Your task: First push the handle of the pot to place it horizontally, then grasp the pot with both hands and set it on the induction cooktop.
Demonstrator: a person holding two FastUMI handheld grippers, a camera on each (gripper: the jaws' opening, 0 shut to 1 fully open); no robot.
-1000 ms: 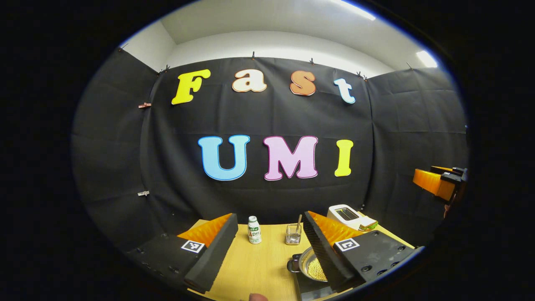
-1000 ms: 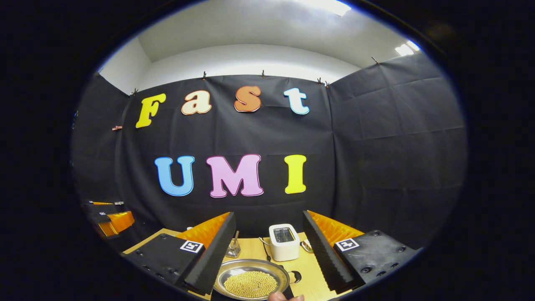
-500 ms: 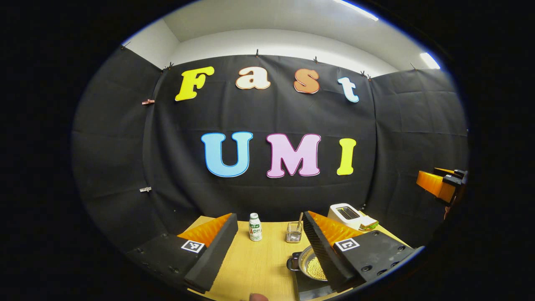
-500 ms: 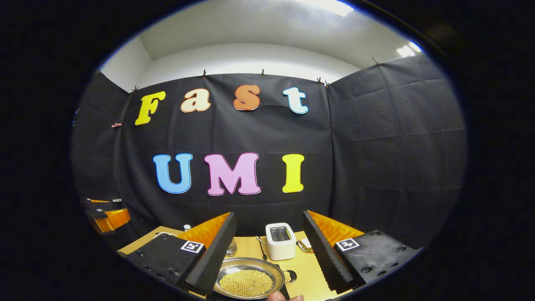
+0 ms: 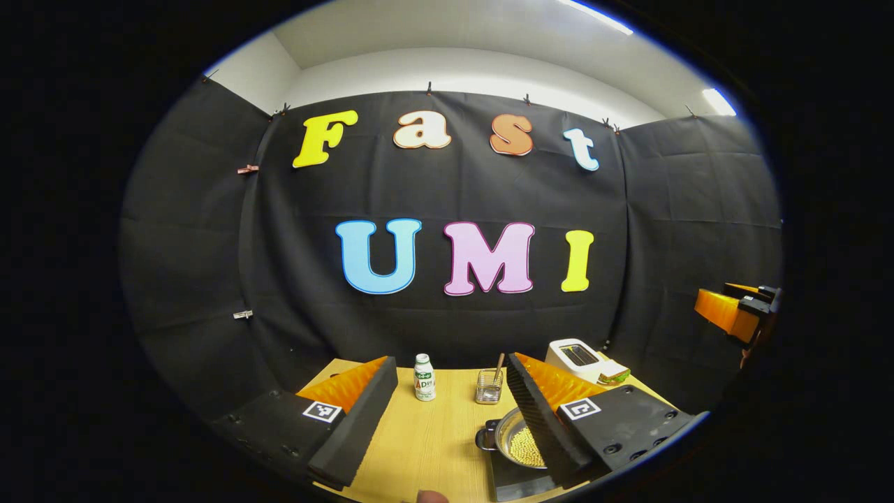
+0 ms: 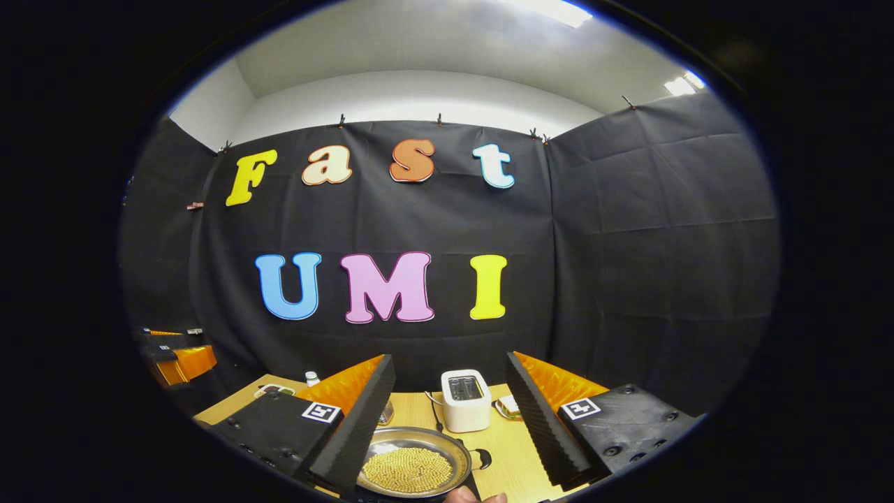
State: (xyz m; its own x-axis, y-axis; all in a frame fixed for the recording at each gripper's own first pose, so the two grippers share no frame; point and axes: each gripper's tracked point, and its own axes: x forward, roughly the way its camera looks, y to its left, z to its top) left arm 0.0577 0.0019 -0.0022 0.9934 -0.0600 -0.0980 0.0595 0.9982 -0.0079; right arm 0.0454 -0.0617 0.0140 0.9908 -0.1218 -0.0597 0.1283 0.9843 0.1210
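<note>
A steel pot (image 5: 520, 446) holding yellow beads rests on the black induction cooktop (image 5: 510, 480) at the table's near right. Its small black handle (image 5: 485, 439) points left, and my left gripper's right finger hides part of the pot. My left gripper (image 5: 450, 363) hangs open above the table with nothing between its fingers. In the right gripper view the pot (image 6: 412, 467) lies low between the fingers, its other handle (image 6: 482, 459) pointing right. My right gripper (image 6: 450, 360) is open and holds nothing.
On the wooden table (image 5: 426, 447) stand a small bottle (image 5: 423, 377), a wire basket (image 5: 489, 391), a white toaster (image 6: 464, 399) and a sandwich (image 5: 614, 376). The other gripper (image 5: 733, 311) hovers at far right. Black cloth walls close in behind.
Both views have shifted slightly, so table objects sit a little farther off and to the left. The pot has not moved, and both grippers stay open.
</note>
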